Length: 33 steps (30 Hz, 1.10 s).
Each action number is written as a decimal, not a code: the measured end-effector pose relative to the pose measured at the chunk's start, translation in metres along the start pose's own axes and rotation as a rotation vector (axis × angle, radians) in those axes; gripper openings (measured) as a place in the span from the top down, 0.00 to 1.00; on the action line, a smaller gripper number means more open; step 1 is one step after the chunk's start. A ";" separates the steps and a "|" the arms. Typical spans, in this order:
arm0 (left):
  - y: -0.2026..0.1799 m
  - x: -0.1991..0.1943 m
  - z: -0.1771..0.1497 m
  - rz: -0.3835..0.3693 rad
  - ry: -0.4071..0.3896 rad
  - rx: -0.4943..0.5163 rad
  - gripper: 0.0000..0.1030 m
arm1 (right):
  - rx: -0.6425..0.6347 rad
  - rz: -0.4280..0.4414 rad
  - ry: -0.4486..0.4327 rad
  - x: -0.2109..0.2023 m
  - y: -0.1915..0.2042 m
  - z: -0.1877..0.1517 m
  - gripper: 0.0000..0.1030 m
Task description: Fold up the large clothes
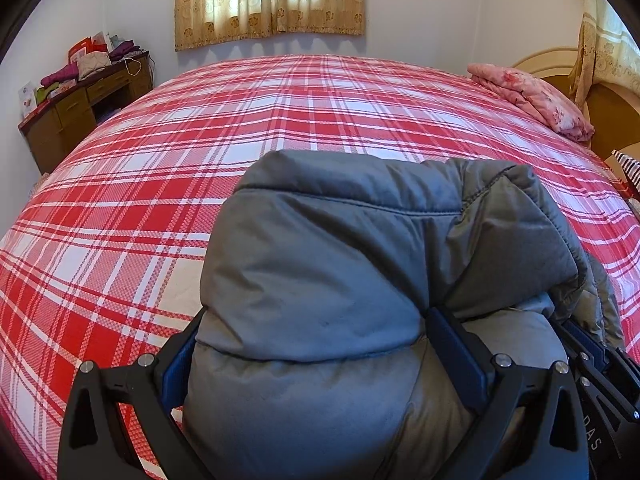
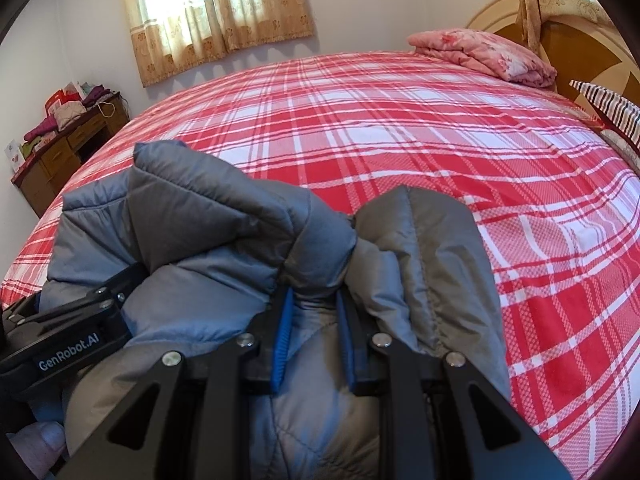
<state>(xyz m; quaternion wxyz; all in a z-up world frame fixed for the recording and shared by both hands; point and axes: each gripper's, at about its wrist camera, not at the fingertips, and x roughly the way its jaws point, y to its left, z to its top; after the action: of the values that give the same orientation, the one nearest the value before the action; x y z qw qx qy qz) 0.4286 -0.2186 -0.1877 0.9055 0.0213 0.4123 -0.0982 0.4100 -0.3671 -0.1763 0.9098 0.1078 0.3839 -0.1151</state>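
Note:
A grey padded jacket (image 1: 332, 264) is bunched up over the near edge of the bed with the red and white plaid cover (image 1: 192, 152). My left gripper (image 1: 308, 344) is shut on a thick fold of the jacket, its jaws held wide by the padding. My right gripper (image 2: 314, 300) is shut on another fold of the same jacket (image 2: 224, 216), with its blue pads close together. The right gripper also shows at the right edge of the left wrist view (image 1: 600, 364), close beside the left one. The left gripper's body shows in the right wrist view (image 2: 68, 340).
A folded pink quilt (image 1: 532, 96) lies at the far right of the bed by the wooden headboard (image 2: 576, 44). A striped pillow (image 2: 612, 108) is at the right edge. A brown desk (image 1: 80, 108) piled with clothes stands at the far left by the wall. Curtains (image 1: 268, 0) hang behind.

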 end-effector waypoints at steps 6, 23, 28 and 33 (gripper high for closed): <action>-0.001 0.001 0.001 0.007 0.003 0.005 0.01 | -0.007 -0.008 0.001 0.000 0.002 -0.001 0.78; 0.041 -0.063 -0.002 -0.127 0.000 0.014 0.01 | 0.004 0.066 -0.089 -0.059 -0.015 0.003 0.19; 0.078 -0.085 -0.037 -0.172 -0.009 -0.002 0.01 | 0.054 0.006 -0.093 -0.082 -0.047 -0.020 0.08; 0.081 -0.077 -0.062 -0.204 0.013 -0.035 0.01 | 0.152 0.101 0.000 -0.058 -0.062 -0.048 0.12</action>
<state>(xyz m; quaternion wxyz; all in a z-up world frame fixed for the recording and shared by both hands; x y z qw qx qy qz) 0.3489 -0.1196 -0.1739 0.8884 -0.0359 0.4197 -0.1828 0.3197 -0.4053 -0.1738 0.9037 0.1957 0.3682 -0.0978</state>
